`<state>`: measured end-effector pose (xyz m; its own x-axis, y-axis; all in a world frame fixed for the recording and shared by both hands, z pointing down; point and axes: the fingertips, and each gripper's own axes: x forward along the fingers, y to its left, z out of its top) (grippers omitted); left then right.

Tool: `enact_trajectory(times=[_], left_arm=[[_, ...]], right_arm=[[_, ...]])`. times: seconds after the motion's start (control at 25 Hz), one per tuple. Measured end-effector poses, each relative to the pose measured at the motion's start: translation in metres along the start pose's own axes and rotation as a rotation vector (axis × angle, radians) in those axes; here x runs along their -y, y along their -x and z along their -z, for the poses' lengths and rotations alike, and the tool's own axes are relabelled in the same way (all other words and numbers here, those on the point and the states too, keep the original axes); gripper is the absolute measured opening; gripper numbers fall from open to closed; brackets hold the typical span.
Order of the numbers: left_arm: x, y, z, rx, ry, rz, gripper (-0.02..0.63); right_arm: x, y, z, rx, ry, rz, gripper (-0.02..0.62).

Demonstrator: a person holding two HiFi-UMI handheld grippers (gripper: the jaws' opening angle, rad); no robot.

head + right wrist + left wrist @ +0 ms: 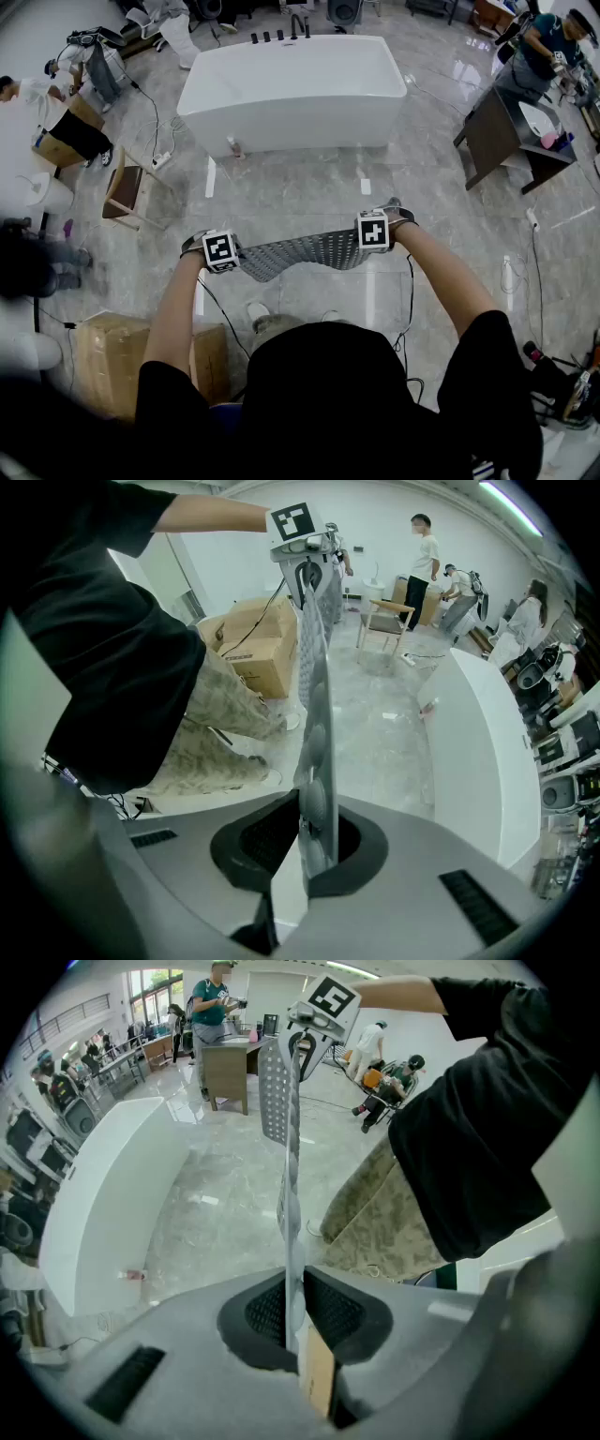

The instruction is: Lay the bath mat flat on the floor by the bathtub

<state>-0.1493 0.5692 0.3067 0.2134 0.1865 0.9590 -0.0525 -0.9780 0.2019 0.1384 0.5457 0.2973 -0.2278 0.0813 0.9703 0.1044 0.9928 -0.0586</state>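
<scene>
A grey perforated bath mat (302, 251) hangs stretched in the air between my two grippers, above the marble floor in front of the white bathtub (291, 89). My left gripper (225, 255) is shut on the mat's left end and my right gripper (373, 236) is shut on its right end. In the left gripper view the mat (291, 1194) runs edge-on from the jaws up to the right gripper (314, 1016), with the tub (103, 1204) on the left. In the right gripper view the mat (316, 705) leads to the left gripper (302, 541), and the tub (478, 752) lies to the right.
A wooden chair (127, 192) stands left of the tub and a cardboard box (112, 361) sits near my left side. A dark cabinet (497, 131) is at the right. People work at the far left and top right. Cables (539, 281) trail over the floor.
</scene>
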Motion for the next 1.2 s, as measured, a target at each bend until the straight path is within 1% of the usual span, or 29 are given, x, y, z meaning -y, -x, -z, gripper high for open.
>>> enact_trajectory(times=[0.16,0.36,0.44,0.6,0.72,0.88,1.0,1.12,1.2], left_arm=[[-0.002,0.002,-0.002,-0.006,-0.005,-0.017,0.029],[-0.006,0.007,-0.010,-0.035,-0.015,-0.052,0.029],[-0.008,0.008,-0.012,-0.032,-0.027,-0.065,0.029],[-0.017,0.005,-0.005,-0.051,-0.032,-0.063,0.029],[-0.038,0.005,-0.001,-0.054,-0.040,-0.057,0.029],[-0.069,0.006,0.003,-0.034,-0.036,-0.056,0.029],[-0.101,0.009,0.008,-0.026,-0.057,-0.057,0.029],[-0.139,0.018,0.008,0.006,-0.088,-0.074,0.029],[-0.162,0.027,0.014,0.005,-0.097,-0.080,0.029]], right_arm=[[0.002,0.001,0.003,-0.004,0.022,0.017,0.026],[0.004,0.003,0.009,0.023,-0.007,0.053,0.026],[0.005,0.002,0.009,0.042,-0.006,0.061,0.026],[0.010,-0.007,0.008,0.066,-0.040,0.061,0.026],[0.023,-0.011,0.006,0.076,-0.071,0.066,0.026],[0.042,-0.015,0.005,0.080,-0.117,0.054,0.026],[0.072,-0.017,0.000,0.077,-0.155,0.053,0.026],[0.106,-0.014,-0.005,0.059,-0.202,0.049,0.026],[0.127,-0.013,-0.012,0.060,-0.222,0.044,0.026]])
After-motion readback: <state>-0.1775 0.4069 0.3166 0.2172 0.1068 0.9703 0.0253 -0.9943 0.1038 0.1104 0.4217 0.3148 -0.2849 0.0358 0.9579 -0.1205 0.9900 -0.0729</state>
